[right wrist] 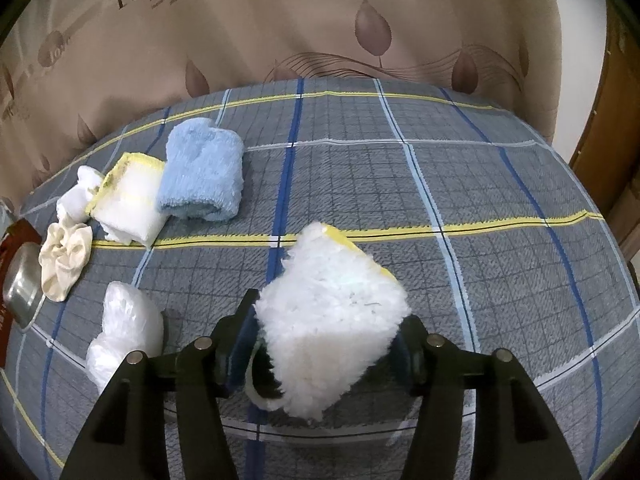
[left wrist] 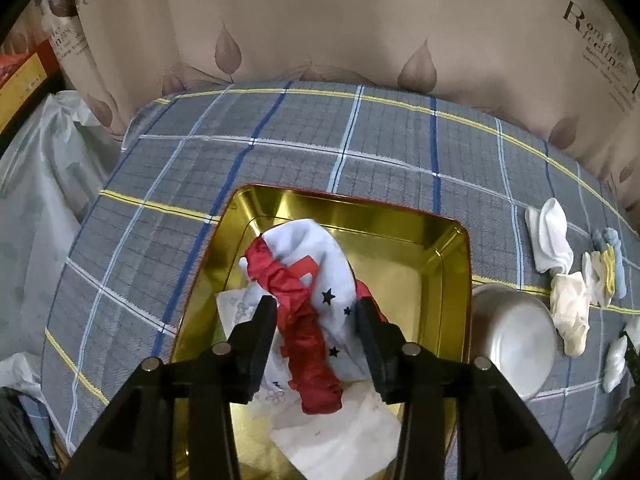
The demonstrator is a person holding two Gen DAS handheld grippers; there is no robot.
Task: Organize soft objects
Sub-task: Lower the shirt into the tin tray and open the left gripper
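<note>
In the left wrist view a gold tin box (left wrist: 448,240) lies open on the plaid bed cover. Inside it sit a white cloth with black stars (left wrist: 316,256) and a red ruffled band (left wrist: 308,344) draped over it. My left gripper (left wrist: 318,312) is open, its fingers on either side of the cloth and band, just above them. In the right wrist view my right gripper (right wrist: 328,320) is shut on a fluffy white towel with a yellow edge (right wrist: 332,320), held above the cover.
On the cover lie a folded blue towel (right wrist: 204,172), a white and yellow towel (right wrist: 128,200), a cream scrunchie (right wrist: 64,260), a white sock (right wrist: 78,196) and a clear plastic bag (right wrist: 124,328). A round metal lid (left wrist: 516,344) lies right of the tin. A curtain (right wrist: 280,20) hangs behind.
</note>
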